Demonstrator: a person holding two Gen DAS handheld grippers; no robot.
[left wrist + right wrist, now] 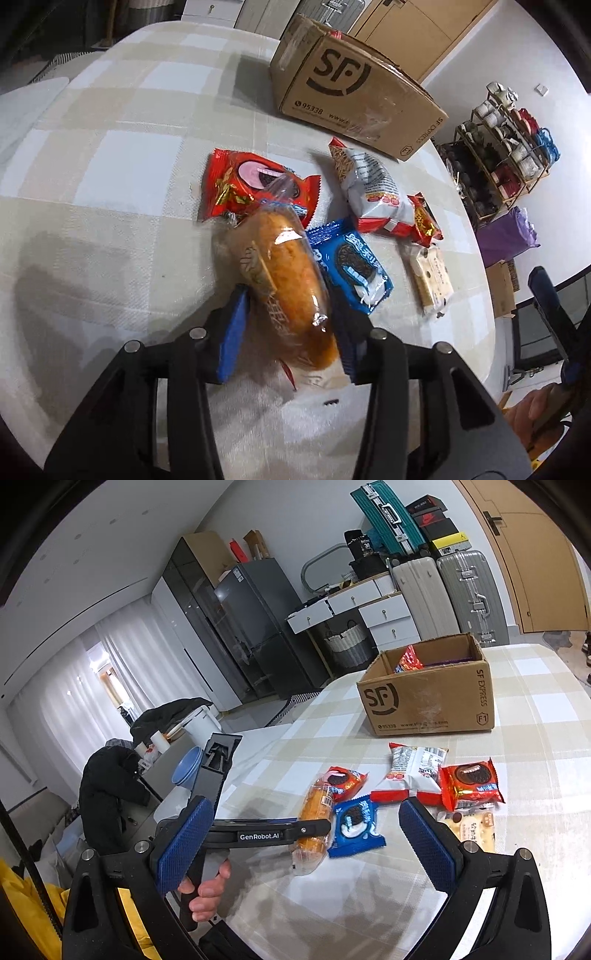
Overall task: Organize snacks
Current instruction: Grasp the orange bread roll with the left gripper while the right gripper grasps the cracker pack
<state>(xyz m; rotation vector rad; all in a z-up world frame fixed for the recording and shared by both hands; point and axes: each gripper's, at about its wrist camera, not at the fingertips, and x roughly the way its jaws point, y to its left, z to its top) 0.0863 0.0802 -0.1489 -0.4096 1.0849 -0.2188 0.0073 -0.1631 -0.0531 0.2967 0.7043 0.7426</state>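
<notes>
Right now, left gripper (291,299) part-open and angled down, blue pads bracketing the golden bread roll in a clear crinkly plastic wrapper (284,266) on the beige-and-white checked tablecloth (110,166). No visible squeeze, with a sliver of gap at the 9 o'clock pad.

Close gently on the middle of the loaf (soft crumb, slippery film), just enough to hold, not to dent. Lift straight up before swinging toward 1 o'clock, to the open brown cardboard shipping box (354,92). Mind the blue cookie packet (351,266) touching the roll at 3 o'clock and the red cookie packet (236,184) tucked under its far end at 12 o'clock; avoid dragging either. Leave the right gripper (303,805) alone, jaws wide and empty, hovering above the near part of the table.

Hard to make out:
- 3 o'clock pad largely hidden behind the loaf.
- Near tail of the wrapper lost between the fingers.
- Box interior unseen from the left wrist. From the right wrist, only a red foil bag (410,659) and something dark beside it.
- Small print on the white-and-red crinkled snack bag (373,188) unreadable.
</notes>
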